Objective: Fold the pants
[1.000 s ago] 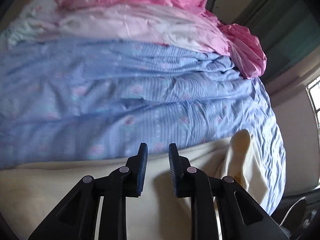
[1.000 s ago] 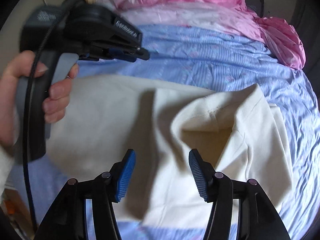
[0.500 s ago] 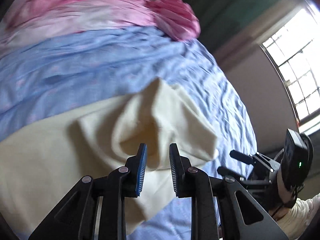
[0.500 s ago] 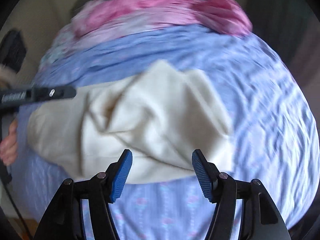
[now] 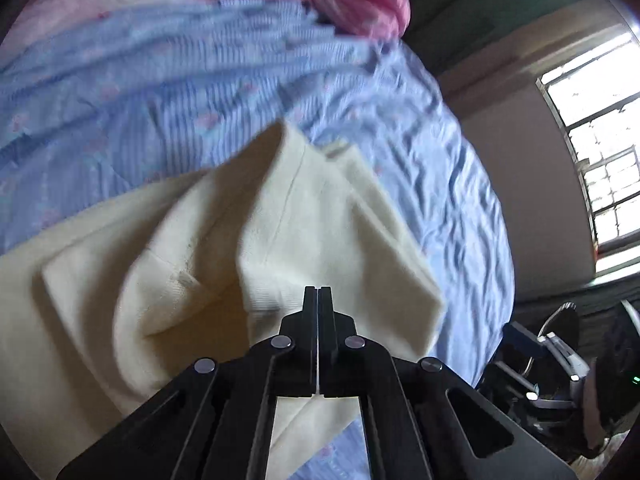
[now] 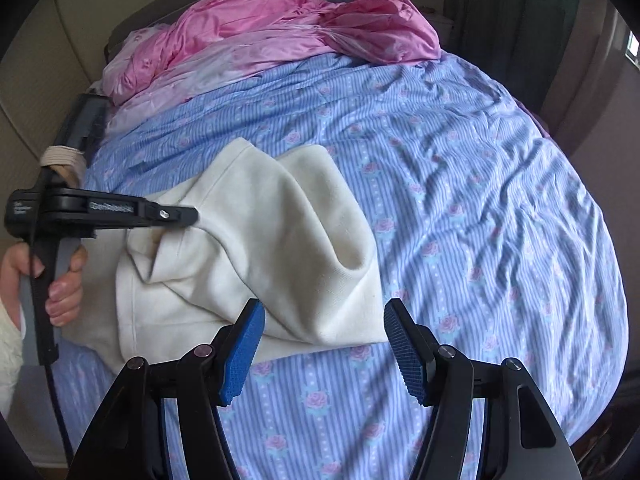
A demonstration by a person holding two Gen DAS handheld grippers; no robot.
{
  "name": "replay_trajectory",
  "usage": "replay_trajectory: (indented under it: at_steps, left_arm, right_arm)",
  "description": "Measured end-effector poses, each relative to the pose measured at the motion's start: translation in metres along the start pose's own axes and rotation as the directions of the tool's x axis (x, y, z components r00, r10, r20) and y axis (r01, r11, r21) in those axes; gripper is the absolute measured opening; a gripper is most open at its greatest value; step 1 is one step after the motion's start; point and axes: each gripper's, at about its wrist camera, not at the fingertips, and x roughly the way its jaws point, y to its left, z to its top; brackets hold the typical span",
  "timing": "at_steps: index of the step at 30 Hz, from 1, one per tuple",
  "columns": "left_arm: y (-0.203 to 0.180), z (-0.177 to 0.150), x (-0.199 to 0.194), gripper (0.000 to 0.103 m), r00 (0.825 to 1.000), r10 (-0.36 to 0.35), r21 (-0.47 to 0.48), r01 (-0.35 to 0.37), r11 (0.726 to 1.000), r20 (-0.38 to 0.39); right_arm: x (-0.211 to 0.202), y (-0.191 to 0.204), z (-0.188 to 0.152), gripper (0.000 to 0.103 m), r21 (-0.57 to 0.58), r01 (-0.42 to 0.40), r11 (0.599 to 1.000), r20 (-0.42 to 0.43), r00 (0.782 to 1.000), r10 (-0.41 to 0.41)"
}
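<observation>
The left gripper (image 5: 318, 294) has its jaws pressed flat together, having just closed. From its own camera no cloth is visible between the tips, though in the right wrist view its tip (image 6: 188, 214) lies against the upper left fold of the pants (image 6: 256, 248); whether it pinches any fabric cannot be told. A hand (image 6: 60, 276) grips its handle at the left edge of that view.

The cream pants (image 5: 280, 232) lie bunched and partly doubled over on the bed sheet (image 6: 460, 200), a blue striped sheet with small pink roses. Seen from the left gripper, they spread directly ahead of and beneath the fingers, with a raised peak of cloth beyond the tips and a folded corner off to the right.

The right gripper (image 6: 324, 348) stands moderately wide and holds nothing, its blue pads (image 6: 244, 352) on either side of the near hem of the pants, above it and apart from it. The bare sheet stretches away to its right.

Beyond both grippers, at the far end of the bed, a crumpled pink quilt (image 6: 280, 24) is heaped. A window (image 5: 600, 160) shows to the right of the left gripper.
</observation>
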Motion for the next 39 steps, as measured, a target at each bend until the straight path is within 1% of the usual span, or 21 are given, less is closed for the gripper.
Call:
replay_trajectory:
  at_steps: [3,6,8,10,13,14,17,19,21,22,23,26,28,30,31,32,33,34,35,37,39]
  left_arm:
    - [-0.007,-0.017,-0.043,0.002,0.994,-0.020,0.016,0.019,1.000,0.111]
    - [-0.007,-0.030,-0.064,0.002,0.990,-0.013,0.005,0.012,1.000,0.144]
    - [-0.004,-0.032,-0.065,0.002,0.991,0.017,0.001,-0.017,1.000,0.131]
    - [0.001,-0.027,-0.056,0.013,0.993,0.037,-0.019,-0.035,0.999,0.113]
    - [0.009,-0.017,-0.035,0.028,0.998,-0.014,-0.048,0.017,0.999,0.060]
    - [0.009,-0.013,-0.028,0.029,0.999,-0.018,-0.052,0.020,0.998,0.043]
    - [0.007,-0.002,-0.001,0.036,0.999,0.043,-0.030,-0.044,0.999,-0.020]
    - [0.009,0.002,0.013,0.037,0.996,0.069,-0.031,-0.070,0.997,-0.052]
    - [0.014,0.003,0.022,0.035,0.996,0.069,-0.047,-0.072,0.996,-0.064]
    - [0.015,0.002,0.022,0.011,0.996,0.061,-0.052,-0.064,0.997,-0.059]
    - [0.016,0.001,0.021,0.003,0.998,0.045,-0.057,-0.048,0.997,-0.053]
    - [0.014,-0.008,-0.001,0.002,1.000,-0.006,-0.061,0.007,0.998,0.023]
    - [0.013,-0.015,-0.016,0.002,0.998,-0.013,-0.050,0.016,0.999,0.056]
    - [0.013,-0.016,-0.021,0.002,0.998,0.001,-0.040,0.001,0.999,0.061]
    - [0.014,-0.014,-0.021,0.006,0.998,0.034,-0.036,-0.032,0.999,0.056]
    - [0.016,-0.013,-0.018,0.018,0.997,0.055,-0.036,-0.053,0.998,0.049]
    - [0.018,-0.011,-0.015,0.025,0.997,0.068,-0.042,-0.067,0.997,0.040]
    - [0.021,-0.009,-0.012,0.035,0.997,0.061,-0.055,-0.058,0.997,0.038]
    - [0.023,-0.007,-0.008,0.042,0.999,0.043,-0.071,-0.041,0.997,0.031]
    - [0.026,-0.005,0.006,0.045,1.000,0.010,-0.098,-0.011,0.995,-0.011]
    - [0.025,-0.004,0.017,0.044,0.998,0.045,-0.082,-0.048,0.995,-0.040]
  right_arm:
    - [-0.002,-0.001,0.000,0.063,0.006,-0.039,0.999,-0.003,0.999,0.039]
    - [-0.003,0.005,0.000,0.063,-0.009,-0.077,0.997,-0.007,0.997,0.077]
    - [-0.003,0.014,0.000,0.063,-0.037,-0.089,0.995,-0.009,0.996,0.088]
    - [-0.005,0.022,-0.001,0.063,-0.061,-0.080,0.995,-0.004,0.997,0.079]
    - [-0.005,0.029,-0.001,0.063,-0.064,-0.086,0.994,0.002,0.996,0.086]
    - [-0.003,0.030,0.000,0.063,-0.061,-0.080,0.995,0.004,0.997,0.080]
    - [0.003,0.031,0.006,0.063,-0.034,-0.081,0.996,0.011,0.997,0.081]
    - [0.008,0.030,0.011,0.063,-0.015,-0.087,0.996,0.009,0.996,0.087]
    - [0.011,0.029,0.015,0.063,-0.015,-0.087,0.996,0.006,0.996,0.087]
    - [0.012,0.028,0.016,0.063,-0.018,-0.083,0.996,0.006,0.997,0.083]
    - [0.012,0.028,0.016,0.064,-0.023,-0.080,0.997,0.005,0.997,0.080]
    - [0.012,0.024,0.016,0.063,-0.033,-0.079,0.996,-0.004,0.997,0.079]
    - [0.012,0.022,0.015,0.063,-0.033,-0.083,0.996,-0.013,0.997,0.082]
    - [0.012,0.021,0.013,0.063,-0.029,-0.084,0.996,-0.021,0.996,0.084]
    - [0.012,0.022,0.012,0.063,-0.027,-0.085,0.996,-0.026,0.996,0.085]
    - [0.012,0.022,0.011,0.063,-0.027,-0.085,0.996,-0.029,0.996,0.084]
    - [0.012,0.023,0.009,0.063,-0.026,-0.086,0.996,-0.030,0.996,0.085]
    - [0.013,0.025,0.008,0.063,-0.028,-0.089,0.996,-0.033,0.996,0.088]
    - [0.013,0.026,0.007,0.063,-0.031,-0.090,0.995,-0.035,0.995,0.089]
    - [0.014,0.027,0.007,0.063,-0.035,-0.089,0.995,-0.038,0.995,0.088]
    - [0.015,0.027,0.008,0.063,-0.030,-0.092,0.995,-0.036,0.995,0.091]
